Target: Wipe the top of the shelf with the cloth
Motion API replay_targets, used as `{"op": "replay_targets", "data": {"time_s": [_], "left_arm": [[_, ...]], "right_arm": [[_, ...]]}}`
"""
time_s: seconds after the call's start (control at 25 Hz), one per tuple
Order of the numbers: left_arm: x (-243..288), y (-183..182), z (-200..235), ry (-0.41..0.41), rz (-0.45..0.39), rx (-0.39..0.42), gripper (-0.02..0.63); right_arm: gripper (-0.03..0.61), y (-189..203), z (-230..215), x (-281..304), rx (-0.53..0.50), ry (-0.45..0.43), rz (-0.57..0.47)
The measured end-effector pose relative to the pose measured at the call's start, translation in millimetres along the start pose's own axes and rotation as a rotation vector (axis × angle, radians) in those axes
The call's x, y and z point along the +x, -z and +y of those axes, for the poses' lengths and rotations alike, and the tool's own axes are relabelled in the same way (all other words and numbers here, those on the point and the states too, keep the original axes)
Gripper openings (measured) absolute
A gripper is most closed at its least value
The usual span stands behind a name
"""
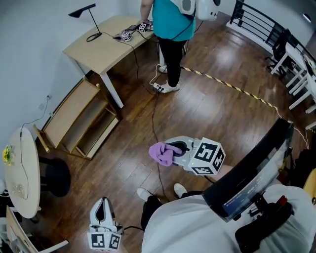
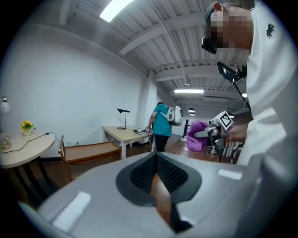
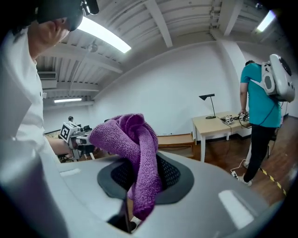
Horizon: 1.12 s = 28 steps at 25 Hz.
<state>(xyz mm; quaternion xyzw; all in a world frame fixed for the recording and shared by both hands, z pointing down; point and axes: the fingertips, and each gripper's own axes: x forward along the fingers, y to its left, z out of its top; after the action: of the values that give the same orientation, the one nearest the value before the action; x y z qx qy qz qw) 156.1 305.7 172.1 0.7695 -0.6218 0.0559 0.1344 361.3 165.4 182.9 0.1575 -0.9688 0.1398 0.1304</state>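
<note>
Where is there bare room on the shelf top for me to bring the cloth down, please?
The shelf's top board is bare end to end, between the wall and the desk leg. The desk is crowded: a lamp, cables, a person beside it. The round table holds flowers and a cable.

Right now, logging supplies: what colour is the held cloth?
Purple cloth, clearest in right gripper view.

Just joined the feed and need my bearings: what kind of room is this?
Probably an office-like workroom or lab: a desk with a lamp, a low wooden shelf beside it, and striped tape across the wood floor.
</note>
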Motion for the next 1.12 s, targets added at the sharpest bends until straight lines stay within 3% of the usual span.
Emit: {"op": "replay_targets", "data": {"time_s": [0.24,0.44,1.12], "left_arm": [[2.3,0.0,-67.7,0.032,0.008,0.034,0.02],[-2.7,6.4,-97.1,0.037,0.018,0.04,0.02],[-16.8,16.2,-112.4,0.028,0.011,0.029,0.02]], "right_arm": [[0.083,8.6,-1.2,-61.3,0.005,-0.002,-0.04],[0.083,9.8,8.0,-85.2,-0.002,-0.038,-0.063],[0.083,8.7,25.7,-99.6,-0.041,-0.067,-0.066]]}}
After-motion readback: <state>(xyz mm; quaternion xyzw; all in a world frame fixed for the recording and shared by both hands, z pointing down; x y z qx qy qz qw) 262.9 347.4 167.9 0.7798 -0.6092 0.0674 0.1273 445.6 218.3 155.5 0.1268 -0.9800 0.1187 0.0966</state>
